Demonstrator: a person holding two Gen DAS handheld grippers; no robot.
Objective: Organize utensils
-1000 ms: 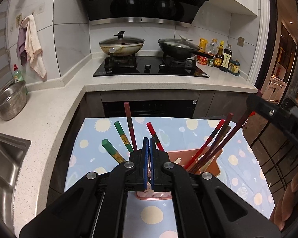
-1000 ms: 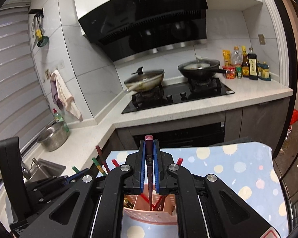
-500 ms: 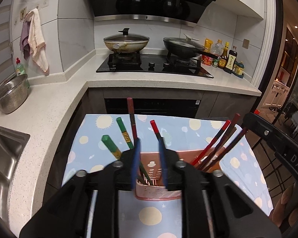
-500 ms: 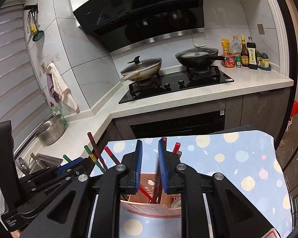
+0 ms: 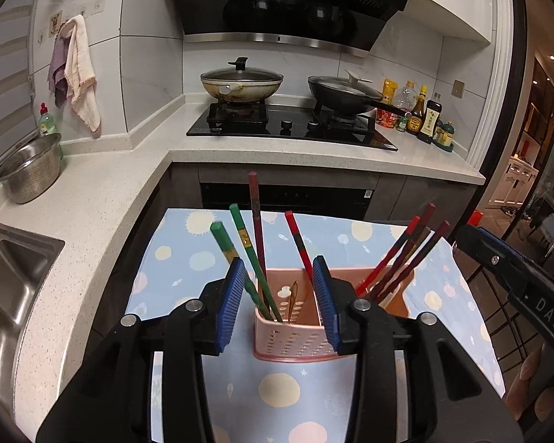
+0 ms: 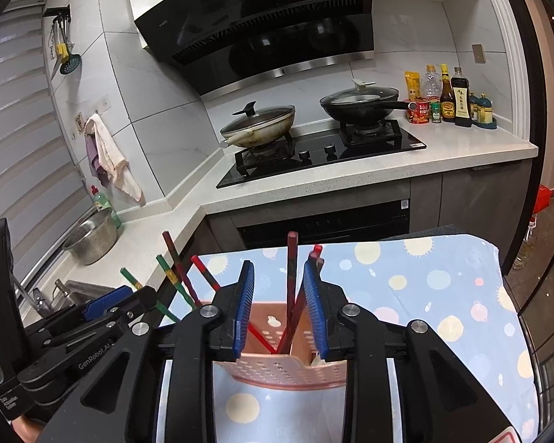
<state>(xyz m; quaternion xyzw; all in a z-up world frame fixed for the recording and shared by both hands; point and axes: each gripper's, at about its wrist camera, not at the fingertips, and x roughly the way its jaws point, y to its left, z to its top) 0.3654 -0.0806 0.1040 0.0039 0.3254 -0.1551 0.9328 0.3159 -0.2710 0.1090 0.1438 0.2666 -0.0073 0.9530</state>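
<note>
Both grippers, L (image 5: 280, 302) & R (image 6: 279, 310), have fingers spread wide, gripping nothing, above the pink holder (image 5: 291, 343). Holder stands mid-cloth (image 5: 188, 258) w/ chopsticks upright inside: green (image 5: 253, 262) & red ones at its left end, dark red bunch (image 5: 402, 258) at its right.

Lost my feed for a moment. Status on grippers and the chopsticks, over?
Left gripper open, empty. Right gripper open, empty. Chopsticks standing in pink holder on dotted cloth. Nothing in the way.
</note>
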